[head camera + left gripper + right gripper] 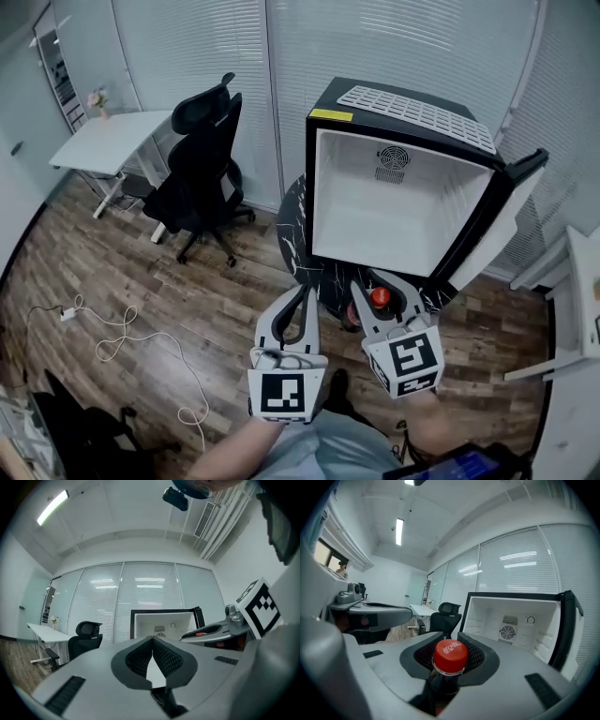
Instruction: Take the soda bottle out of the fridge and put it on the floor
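My right gripper (379,284) is shut on the neck of the soda bottle (379,298), a dark bottle with a red cap. It hangs just in front of the open black fridge (403,192), whose white inside looks empty. In the right gripper view the red cap (450,656) stands up between the ribbed pads (474,654), with the fridge (520,620) beyond. My left gripper (307,291) is beside it on the left, shut with nothing in it. In the left gripper view its pads (165,656) meet at the tips.
The fridge door (506,220) stands open to the right. The fridge rests on a round black marbled table (298,246). A black office chair (202,164) and a white desk (112,136) stand at the left. A white cable (122,342) lies on the wooden floor.
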Demonstrator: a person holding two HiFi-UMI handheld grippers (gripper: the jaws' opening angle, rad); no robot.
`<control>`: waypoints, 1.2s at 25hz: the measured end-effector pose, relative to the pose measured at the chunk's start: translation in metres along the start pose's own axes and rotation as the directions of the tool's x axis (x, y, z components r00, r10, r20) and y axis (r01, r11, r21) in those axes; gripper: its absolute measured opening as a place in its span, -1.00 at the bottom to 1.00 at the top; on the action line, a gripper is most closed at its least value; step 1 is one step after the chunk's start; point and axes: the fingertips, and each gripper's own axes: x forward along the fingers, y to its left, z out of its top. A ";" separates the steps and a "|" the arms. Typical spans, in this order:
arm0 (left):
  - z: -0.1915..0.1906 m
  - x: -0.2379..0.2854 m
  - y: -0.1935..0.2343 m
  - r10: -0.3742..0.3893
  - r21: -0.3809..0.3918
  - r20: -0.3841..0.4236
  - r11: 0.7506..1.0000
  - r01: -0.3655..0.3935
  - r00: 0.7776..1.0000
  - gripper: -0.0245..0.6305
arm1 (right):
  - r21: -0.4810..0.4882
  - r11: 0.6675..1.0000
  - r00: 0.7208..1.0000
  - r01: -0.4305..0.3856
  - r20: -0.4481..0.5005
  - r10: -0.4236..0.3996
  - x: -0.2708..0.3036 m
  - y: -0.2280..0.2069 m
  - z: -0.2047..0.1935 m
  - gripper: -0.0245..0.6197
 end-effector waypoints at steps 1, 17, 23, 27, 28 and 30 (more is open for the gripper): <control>0.001 -0.006 -0.002 -0.011 0.004 0.000 1.000 0.011 1.000 -0.87 | 0.002 1.000 1.000 0.003 -0.001 -0.003 -0.006 0.005 -0.001 -0.60; -0.028 -0.040 -0.066 -0.149 -0.015 -0.047 0.989 0.148 0.988 -0.87 | 0.046 0.996 0.997 0.079 -0.001 -0.079 -0.075 0.022 -0.041 -0.60; -0.038 -0.038 -0.095 -0.171 -0.026 -0.057 0.985 0.170 0.984 -0.87 | 0.048 0.996 0.997 0.076 -0.005 -0.076 -0.095 0.012 -0.060 -0.60; -0.057 -0.042 -0.123 -0.192 -0.037 -0.096 0.981 0.190 0.977 -0.88 | 0.057 0.995 0.996 0.082 -0.024 -0.081 -0.116 0.006 -0.086 -0.60; -0.061 -0.043 -0.132 -0.201 -0.034 -0.106 0.980 0.199 0.974 -0.88 | 0.065 0.994 0.996 0.084 -0.030 -0.082 -0.122 0.004 -0.093 -0.60; -0.070 -0.044 -0.150 -0.219 -0.040 -0.123 0.976 0.216 0.968 -0.88 | 0.074 0.993 0.995 0.090 -0.042 -0.087 -0.134 -0.003 -0.106 -0.60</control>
